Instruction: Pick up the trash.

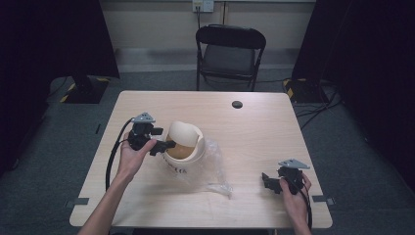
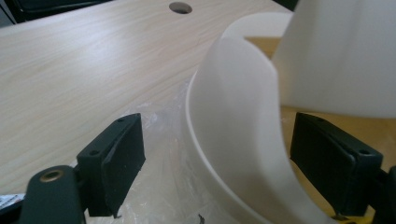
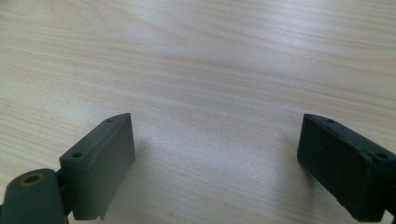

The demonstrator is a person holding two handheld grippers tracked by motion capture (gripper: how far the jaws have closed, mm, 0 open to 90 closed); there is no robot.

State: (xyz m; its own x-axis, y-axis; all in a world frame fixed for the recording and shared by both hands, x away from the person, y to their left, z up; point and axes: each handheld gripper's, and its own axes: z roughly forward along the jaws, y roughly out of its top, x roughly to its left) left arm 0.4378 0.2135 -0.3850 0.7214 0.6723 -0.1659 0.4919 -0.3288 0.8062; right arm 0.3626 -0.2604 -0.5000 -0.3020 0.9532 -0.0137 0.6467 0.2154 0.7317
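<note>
Rim of the cream container (image 2: 243, 140) stands between the left tongs' (image 2: 217, 163) parted, untouching jaws; right tongs (image 3: 215, 172) gape empty.

A light wooden table (image 1: 254, 127) fills the middle of the high view, with a small dark round hole (image 1: 237, 104) near its far edge, right of centre. Behind it, at top centre, stands a black folding chair (image 1: 230, 51) facing the table, on grey carpet (image 1: 352, 147). On the pale wall above the chair sits a socket (image 1: 202, 5) with a cable hanging from it. Dark curtains (image 1: 49, 39) cover the upper left and upper right corners. Black stand bases with yellow-black tape (image 1: 84, 90) rest at either side, cables trailing by the right one.
</note>
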